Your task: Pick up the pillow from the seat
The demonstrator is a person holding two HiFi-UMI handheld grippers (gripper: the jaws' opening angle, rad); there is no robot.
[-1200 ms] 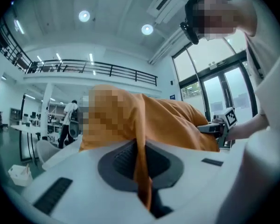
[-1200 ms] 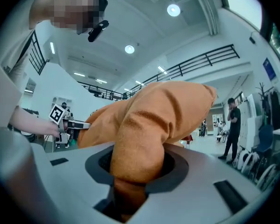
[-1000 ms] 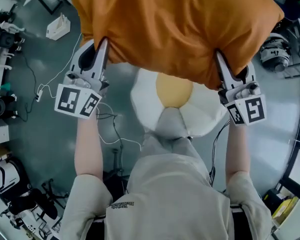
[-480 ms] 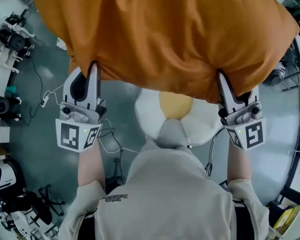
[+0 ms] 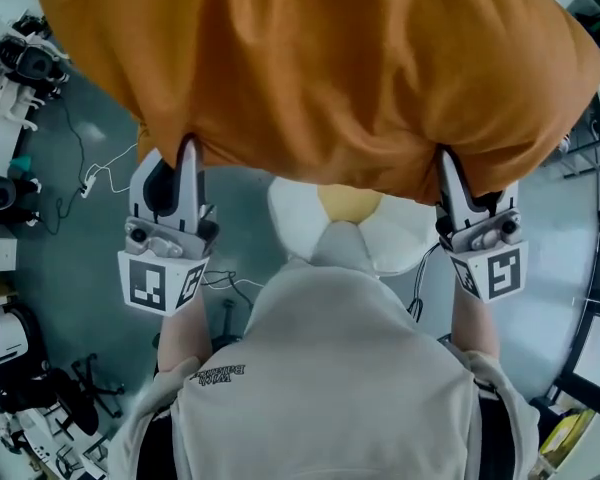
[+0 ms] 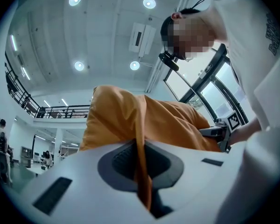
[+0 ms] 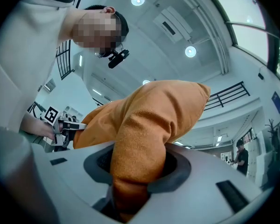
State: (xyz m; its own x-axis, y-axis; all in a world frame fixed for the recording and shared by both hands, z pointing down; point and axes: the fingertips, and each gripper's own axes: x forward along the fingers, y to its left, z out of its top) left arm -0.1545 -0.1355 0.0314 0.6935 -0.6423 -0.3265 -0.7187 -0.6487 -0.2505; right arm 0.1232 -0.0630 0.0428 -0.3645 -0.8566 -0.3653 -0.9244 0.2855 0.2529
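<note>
A big orange pillow hangs in the air and fills the top of the head view. My left gripper is shut on a thin fold of its lower left edge; the left gripper view shows the fabric pinched flat in the jaws. My right gripper is shut on a thick bunch at the lower right corner, and the orange cloth bulges out of the jaws. Below the pillow sits the seat, a white round cushion with a yellow middle, partly hidden by the person's head.
The person's grey-shirted torso fills the lower middle. White cables and a power strip lie on the grey-green floor at left, beside equipment. A dark railing runs along the right edge.
Both grippers have lifted the pillow higher and nearer the camera, so it covers more of the view. More of the seat is hidden.
</note>
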